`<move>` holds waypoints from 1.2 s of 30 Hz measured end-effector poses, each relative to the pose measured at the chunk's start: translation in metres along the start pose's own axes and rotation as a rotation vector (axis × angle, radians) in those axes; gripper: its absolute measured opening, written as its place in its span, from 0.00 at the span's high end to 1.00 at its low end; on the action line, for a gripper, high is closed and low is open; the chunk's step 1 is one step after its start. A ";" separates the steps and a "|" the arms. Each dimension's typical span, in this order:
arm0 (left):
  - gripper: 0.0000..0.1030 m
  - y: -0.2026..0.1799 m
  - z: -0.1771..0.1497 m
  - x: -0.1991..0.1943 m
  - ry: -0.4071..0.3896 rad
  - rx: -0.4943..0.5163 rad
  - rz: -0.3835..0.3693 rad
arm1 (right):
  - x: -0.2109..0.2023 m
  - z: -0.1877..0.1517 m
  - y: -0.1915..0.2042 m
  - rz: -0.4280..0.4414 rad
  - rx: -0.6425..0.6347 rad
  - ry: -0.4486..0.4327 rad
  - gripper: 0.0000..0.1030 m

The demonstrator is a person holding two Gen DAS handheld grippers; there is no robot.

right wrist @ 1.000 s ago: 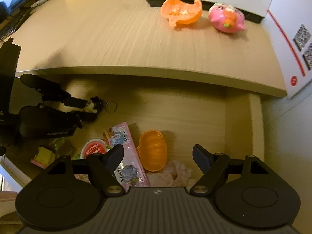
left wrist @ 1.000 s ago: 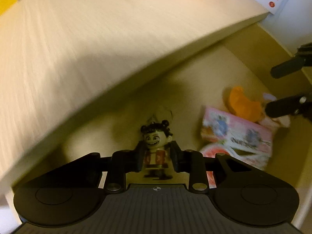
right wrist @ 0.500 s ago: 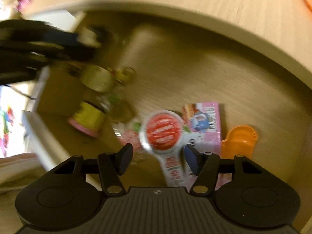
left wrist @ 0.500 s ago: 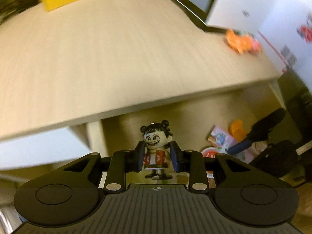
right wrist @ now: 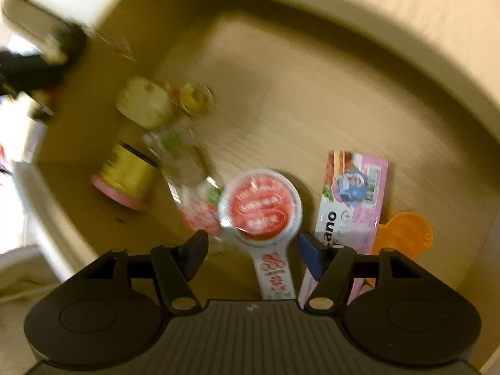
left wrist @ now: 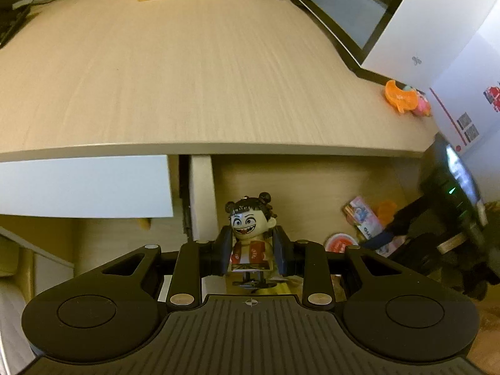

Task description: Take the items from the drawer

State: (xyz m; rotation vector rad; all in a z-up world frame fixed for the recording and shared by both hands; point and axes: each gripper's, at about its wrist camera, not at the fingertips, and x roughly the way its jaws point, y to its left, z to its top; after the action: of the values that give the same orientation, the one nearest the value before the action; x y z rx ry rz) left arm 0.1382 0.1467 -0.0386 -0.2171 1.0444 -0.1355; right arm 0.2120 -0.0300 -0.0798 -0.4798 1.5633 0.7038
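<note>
My left claw (left wrist: 251, 251) is clamped on the figurine (left wrist: 251, 237), both pads pressed against its sides. It's a small doll with a pale grinning face, wide eyes, black hair in two buns, and a red patterned vest; it stands upright between the fingers, held above the drawer (left wrist: 297, 187) with the desk (left wrist: 187, 72) edge just beyond it.

My right claw (right wrist: 253, 243) points down into the drawer, jaws easing apart, nothing gripped. Between the fingers lies a round tub (right wrist: 261, 206) with a red-and-white lid and a flowered tab reaching back toward me; the pads stand clear of it. Just right of the right finger lies a pink packet (right wrist: 353, 193), and beyond that an orange shell (right wrist: 403, 234). To the left, blurred, sits a yellow roll (right wrist: 125, 178) with a pink rim.
</note>
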 end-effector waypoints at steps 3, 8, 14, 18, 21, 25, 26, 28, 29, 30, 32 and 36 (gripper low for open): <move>0.70 0.001 0.003 -0.007 -0.018 -0.006 0.001 | 0.002 0.003 0.009 -0.095 -0.037 -0.010 0.36; 0.70 0.007 0.002 -0.025 -0.045 -0.017 0.009 | -0.041 0.006 0.027 -0.016 -0.014 -0.145 0.34; 0.70 0.010 0.000 -0.030 -0.055 -0.018 0.009 | -0.031 0.025 0.036 0.276 0.229 -0.094 0.32; 0.70 0.010 0.000 -0.032 -0.056 -0.002 0.014 | -0.008 0.030 0.041 0.293 0.325 -0.032 0.38; 0.70 0.007 -0.001 -0.035 -0.052 0.022 0.011 | -0.005 0.022 0.044 0.313 0.303 -0.010 0.60; 0.70 -0.003 -0.002 -0.033 -0.035 0.088 -0.007 | -0.029 -0.001 0.039 0.299 0.319 -0.111 0.62; 0.70 -0.006 -0.002 -0.032 -0.032 0.108 -0.015 | -0.037 -0.008 0.034 0.299 0.338 -0.141 0.62; 0.70 -0.015 -0.002 -0.030 -0.021 0.158 -0.039 | -0.055 -0.024 0.023 0.294 0.386 -0.203 0.62; 0.70 -0.019 -0.002 -0.029 -0.013 0.183 -0.055 | -0.064 -0.033 0.017 0.286 0.410 -0.231 0.62; 0.70 -0.024 -0.002 -0.027 -0.004 0.204 -0.072 | -0.074 -0.043 0.010 0.278 0.435 -0.260 0.62; 0.70 -0.035 -0.002 -0.023 0.021 0.247 -0.119 | -0.094 -0.063 0.001 0.247 0.483 -0.325 0.62; 0.70 -0.059 0.016 -0.014 0.016 0.314 -0.186 | -0.127 -0.098 -0.009 0.169 0.558 -0.473 0.62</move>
State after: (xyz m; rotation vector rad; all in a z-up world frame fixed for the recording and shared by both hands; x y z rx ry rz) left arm 0.1448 0.0938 -0.0049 -0.0279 1.0026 -0.4663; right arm 0.1618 -0.1162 0.0462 0.2245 1.2788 0.4338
